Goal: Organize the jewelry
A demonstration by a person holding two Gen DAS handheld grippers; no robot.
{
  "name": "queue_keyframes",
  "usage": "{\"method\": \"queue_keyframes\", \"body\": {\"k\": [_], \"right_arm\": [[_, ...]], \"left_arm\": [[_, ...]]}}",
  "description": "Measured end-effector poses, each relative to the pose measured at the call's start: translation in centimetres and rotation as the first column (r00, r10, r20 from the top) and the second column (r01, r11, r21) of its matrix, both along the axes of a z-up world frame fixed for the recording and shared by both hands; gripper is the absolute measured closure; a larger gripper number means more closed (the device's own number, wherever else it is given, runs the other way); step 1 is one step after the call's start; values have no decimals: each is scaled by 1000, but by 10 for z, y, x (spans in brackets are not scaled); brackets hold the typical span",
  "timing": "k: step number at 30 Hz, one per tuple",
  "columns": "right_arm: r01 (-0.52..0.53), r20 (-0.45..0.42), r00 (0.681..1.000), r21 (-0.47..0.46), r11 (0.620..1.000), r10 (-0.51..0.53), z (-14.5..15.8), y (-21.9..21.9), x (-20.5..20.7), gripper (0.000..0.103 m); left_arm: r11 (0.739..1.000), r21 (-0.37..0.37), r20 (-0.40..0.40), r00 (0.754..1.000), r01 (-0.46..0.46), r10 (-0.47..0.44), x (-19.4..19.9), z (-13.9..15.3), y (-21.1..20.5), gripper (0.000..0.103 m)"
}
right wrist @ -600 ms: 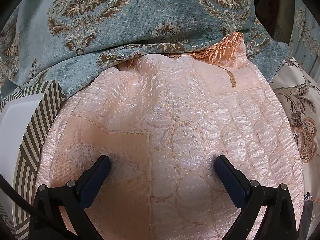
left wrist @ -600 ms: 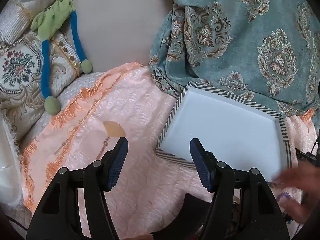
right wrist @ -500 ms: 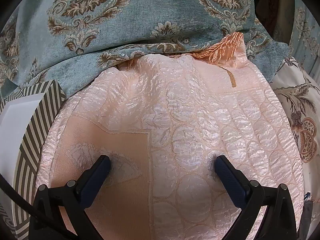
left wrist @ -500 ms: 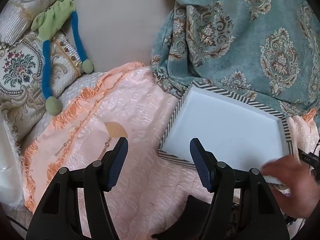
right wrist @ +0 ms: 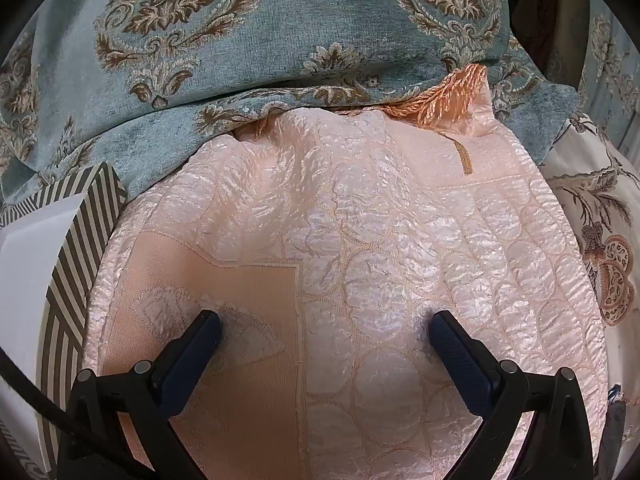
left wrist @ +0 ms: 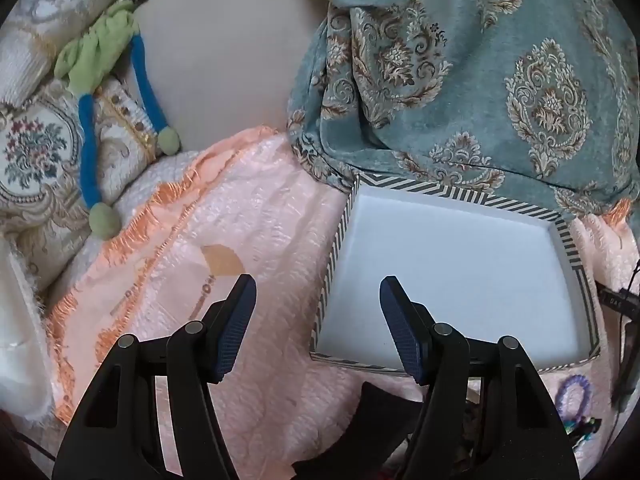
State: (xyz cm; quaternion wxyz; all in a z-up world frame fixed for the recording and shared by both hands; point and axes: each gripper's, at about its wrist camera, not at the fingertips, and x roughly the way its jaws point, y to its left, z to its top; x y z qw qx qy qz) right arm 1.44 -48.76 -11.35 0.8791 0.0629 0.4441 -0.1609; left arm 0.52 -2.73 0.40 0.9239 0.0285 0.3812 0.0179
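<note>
A white square tray (left wrist: 560, 224) with a black-and-white striped rim lies on a peach quilted cover (left wrist: 256, 240); its inside holds nothing. A purple bead bracelet (left wrist: 575, 393) lies on the cover just off the tray's near right corner, with more small jewelry (left wrist: 582, 426) below it. My left gripper (left wrist: 318, 304) hangs open over the tray's near left edge, nothing between its fingers. In the right wrist view my right gripper (right wrist: 324, 330) stands wide open, its fingertips resting on the peach cover (right wrist: 360, 240), with the tray's striped rim (right wrist: 76, 248) at the far left.
A teal patterned blanket (left wrist: 480, 80) is heaped behind the tray and appears again as the same blanket (right wrist: 240, 40) beyond the cover. A green and blue plush toy (left wrist: 104, 48) lies on embroidered cushions (left wrist: 36, 152) at the left. A black cable (left wrist: 628, 344) runs along the right edge.
A person's hand that reached in at the tray's near right corner has withdrawn, leaving the purple bracelet and small jewelry in sight there. Both grippers have kept still.
</note>
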Motion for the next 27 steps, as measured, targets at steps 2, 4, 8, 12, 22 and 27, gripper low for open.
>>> {"method": "queue_keyframes", "body": {"k": [2,4,8,12,22,27], "right_arm": [[0,0,1000,0,1000,0,0,0,0,0],[0,0,1000,0,1000,0,0,0,0,0],[0,1,1000,0,1000,0,0,0,0,0],[0,-2,1000,-1,1000,0,1,0,1,0],[-70,9,997,-24,997,71,37,38,-51,0],[-151,76,987,80,985,145,78,79,-102,0]], "left_arm": [[1000,-9,10,1000,5,-5,-7,-3,5,38],[1000,-10,13,1000,-1,1,-7,-3,4,38],[1000,-7,7,1000,-20,20,-8,-6,7,38],[999,10,-13,999,-47,47,-9,-10,13,38],[995,4,12,995,-97,96,-24,7,24,38],[993,-51,25,994,-103,104,-38,15,27,38]]}}
